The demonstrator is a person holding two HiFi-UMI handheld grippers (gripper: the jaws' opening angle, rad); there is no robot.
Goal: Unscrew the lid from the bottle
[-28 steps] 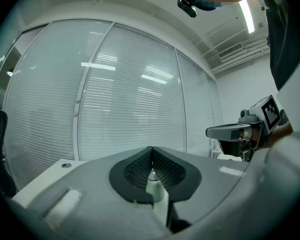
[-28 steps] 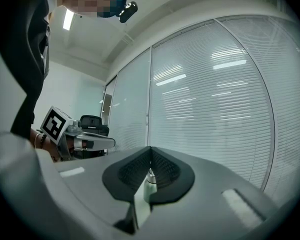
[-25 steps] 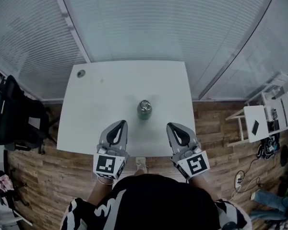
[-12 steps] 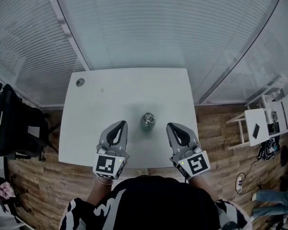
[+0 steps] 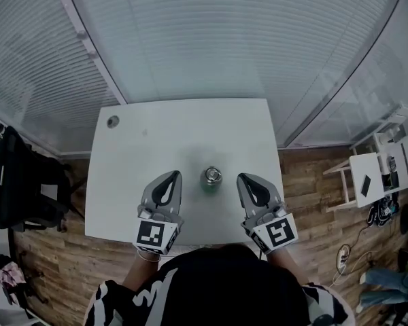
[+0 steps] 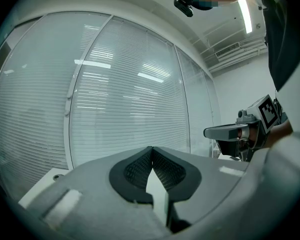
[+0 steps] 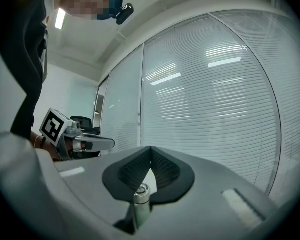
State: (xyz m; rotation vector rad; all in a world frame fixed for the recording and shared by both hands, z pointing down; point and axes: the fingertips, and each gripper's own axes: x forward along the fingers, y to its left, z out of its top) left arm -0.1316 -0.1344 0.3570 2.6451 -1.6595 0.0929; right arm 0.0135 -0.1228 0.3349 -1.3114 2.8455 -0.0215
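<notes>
Bottle (image 5: 213, 179) nearer now, between closed left gripper (image 5: 171, 174), right gripper (image 5: 244, 178)

An office room. Glass partition walls (image 5: 326, 66) covered by white horizontal slatted blinds (image 5: 211, 39) stand behind a plain white rectangular table (image 5: 163, 128). A black office chair (image 5: 20, 182) sits on brown wood-plank flooring (image 5: 61, 250).

Illum. bright, even, diffuse throughout. Ceiling strip light (image 6: 246, 14) blown out; reflections seen as glare streaks on glass wall (image 6: 140, 84). Faint soft shadow noted on table (image 5: 156, 141) beside bottle (image 5: 213, 176). Heavy fisheye distortion at edges; corners vignetted black in gripper views; nearest foreground soft.
</notes>
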